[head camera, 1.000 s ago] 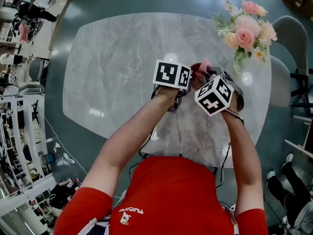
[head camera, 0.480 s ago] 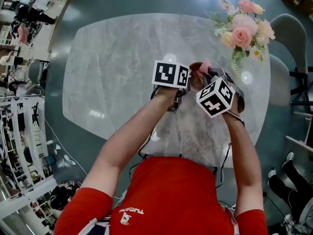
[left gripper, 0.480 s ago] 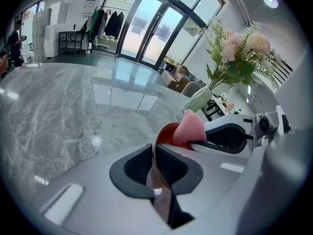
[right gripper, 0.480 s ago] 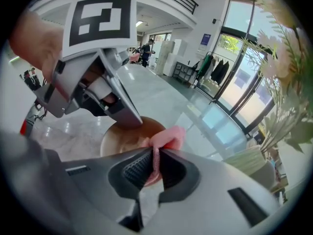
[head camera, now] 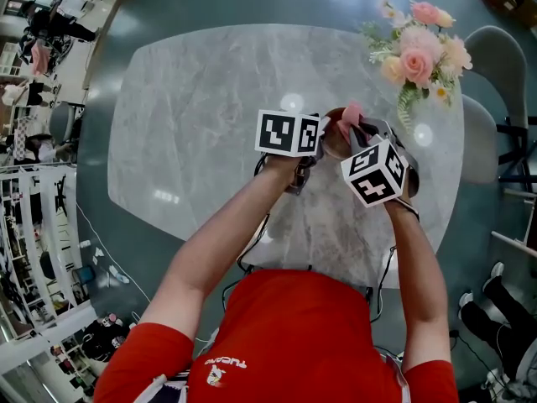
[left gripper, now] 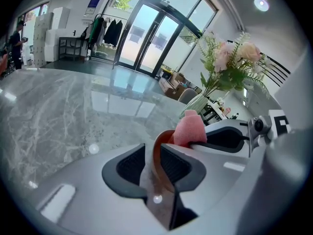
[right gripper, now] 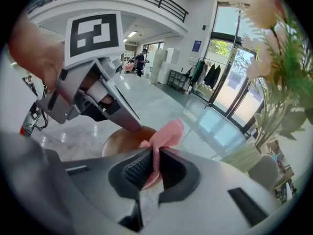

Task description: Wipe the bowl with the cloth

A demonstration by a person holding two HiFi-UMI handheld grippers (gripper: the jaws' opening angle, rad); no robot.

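"Bowl first: is the left claw holding it?"

"Its brown rim stands between the jaws of the left gripper, but they have just been opening. Bare table shows between the rim and one pad, so the grip is released."

"And the other?"

"The right gripper is clenched on the pink cloth. A fold is pinched between its pads, and the loose tuft sticks up just at the bowl."

"Where does the bowl sit?"

"On the grey marble table, under both grippers, on the side nearer the vase of flowers."

"Anything different from a second ago?"

"Little. In the head view the left marker cube has shifted slightly leftward and the right marker cube slightly lower — bowl and cloth tuft lie where they were."
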